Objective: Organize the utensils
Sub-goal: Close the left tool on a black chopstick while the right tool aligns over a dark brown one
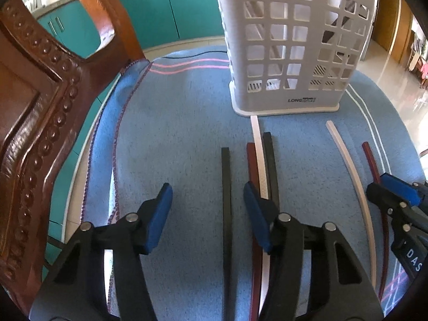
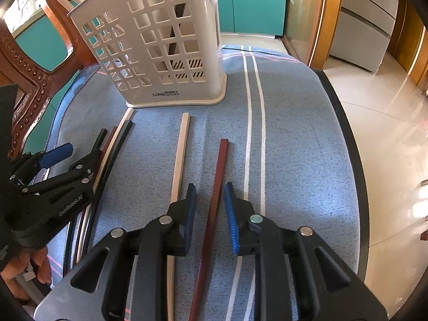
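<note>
Right wrist view: right gripper (image 2: pixel 208 208) at lower centre, jaws apart astride a red chopstick (image 2: pixel 216 195), seemingly ready to pinch. Left gripper (image 1: pixel 207 208), also open, straddles a black chopstick (image 1: pixel 226 187); white basket (image 1: pixel 291 99) waits above.

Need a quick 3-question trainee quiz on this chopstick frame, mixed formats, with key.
1. True or false: the right hand-held gripper is shut on the dark red chopstick.
2. Which chopstick lies between the left hand-held gripper fingers? A) black B) white C) dark red
3. Fill in: the white holder stands on a ___ towel.

Key: 1 false, it straddles it open; 2 A, the black chopstick; 3 blue.
</note>
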The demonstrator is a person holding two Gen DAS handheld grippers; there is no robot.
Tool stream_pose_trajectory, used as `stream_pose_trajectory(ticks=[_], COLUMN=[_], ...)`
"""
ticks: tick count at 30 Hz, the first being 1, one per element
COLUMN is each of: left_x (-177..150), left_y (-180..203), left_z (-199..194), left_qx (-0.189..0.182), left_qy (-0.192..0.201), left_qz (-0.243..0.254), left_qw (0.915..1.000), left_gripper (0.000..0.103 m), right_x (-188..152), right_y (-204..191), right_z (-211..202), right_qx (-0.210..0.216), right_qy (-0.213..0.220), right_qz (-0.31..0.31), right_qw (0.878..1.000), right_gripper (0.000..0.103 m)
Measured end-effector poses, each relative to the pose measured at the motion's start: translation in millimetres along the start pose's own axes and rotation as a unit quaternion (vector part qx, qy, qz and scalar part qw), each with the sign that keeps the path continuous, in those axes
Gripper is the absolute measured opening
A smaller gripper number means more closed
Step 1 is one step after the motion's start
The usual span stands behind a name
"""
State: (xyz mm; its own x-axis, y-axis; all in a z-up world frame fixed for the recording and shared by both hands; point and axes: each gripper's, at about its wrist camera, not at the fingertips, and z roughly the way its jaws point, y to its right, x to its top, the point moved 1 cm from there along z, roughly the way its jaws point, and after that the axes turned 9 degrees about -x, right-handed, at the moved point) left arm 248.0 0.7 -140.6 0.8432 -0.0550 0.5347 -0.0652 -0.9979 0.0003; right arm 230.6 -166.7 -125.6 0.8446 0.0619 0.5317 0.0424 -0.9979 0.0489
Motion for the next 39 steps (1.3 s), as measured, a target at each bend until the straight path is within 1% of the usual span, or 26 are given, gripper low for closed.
stream_pose_trajectory(ticks=[4,11,21,24,26,27,28,29,31,34,36,39], left_x=[-2,-1,-2,-2,-2,-2,-2,-2,-3,-4,-5,-9], left_y=[2,-1,1,0,0,1,2,4,3,-1,-8,-13], left_z=[-2,0,-2,-1,-1,0,-1,0,-1,-1,-3,-7], left_qx=[-0.006,-0.012,-0.011,-0.03,-0.05,-0.056,-0.06,-0.063,-0.072,-0.09,-0.11,-0.129], left_qy=[-0.004,-0.01,-0.01,-0.012,-0.015,-0.016,-0.017,-0.018,-0.021,-0.024,-0.03,-0.037], left_qz=[0.002,-0.012,-0.009,-0.021,-0.026,-0.025,-0.024,-0.024,-0.033,-0.052,-0.071,-0.082], left_qw=[1.0,0.9998,0.9999,0.9993,0.9983,0.998,0.9978,0.9976,0.9967,0.9943,0.9909,0.9876], left_gripper=[0.054,0.054,0.054,0.045,0.029,0.026,0.017,0.012,0.007,0.007,0.007,0.007], right_x=[0,-1,-3,-3,-3,-3,-2,-2,-2,-3,-2,-2], right_y=[-1,-2,-1,-1,0,0,0,-1,0,-1,0,2], right_z=[-1,-1,-2,-2,-2,-2,-3,-3,-3,-3,-3,-3], right_qx=[-0.001,-0.005,-0.004,-0.004,-0.005,-0.005,-0.004,-0.004,-0.004,-0.004,-0.002,0.001], right_qy=[0.002,0.006,0.008,0.008,0.008,0.008,0.008,0.008,0.008,0.008,0.008,0.007], right_qz=[-0.002,-0.003,-0.003,-0.003,-0.003,-0.003,-0.003,-0.003,-0.003,-0.002,-0.001,0.002], right_qw=[1.0,1.0,1.0,1.0,1.0,1.0,1.0,1.0,1.0,1.0,1.0,1.0], right_gripper=[0.026,0.027,0.027,0.027,0.027,0.027,0.027,0.027,0.027,0.027,0.027,0.027])
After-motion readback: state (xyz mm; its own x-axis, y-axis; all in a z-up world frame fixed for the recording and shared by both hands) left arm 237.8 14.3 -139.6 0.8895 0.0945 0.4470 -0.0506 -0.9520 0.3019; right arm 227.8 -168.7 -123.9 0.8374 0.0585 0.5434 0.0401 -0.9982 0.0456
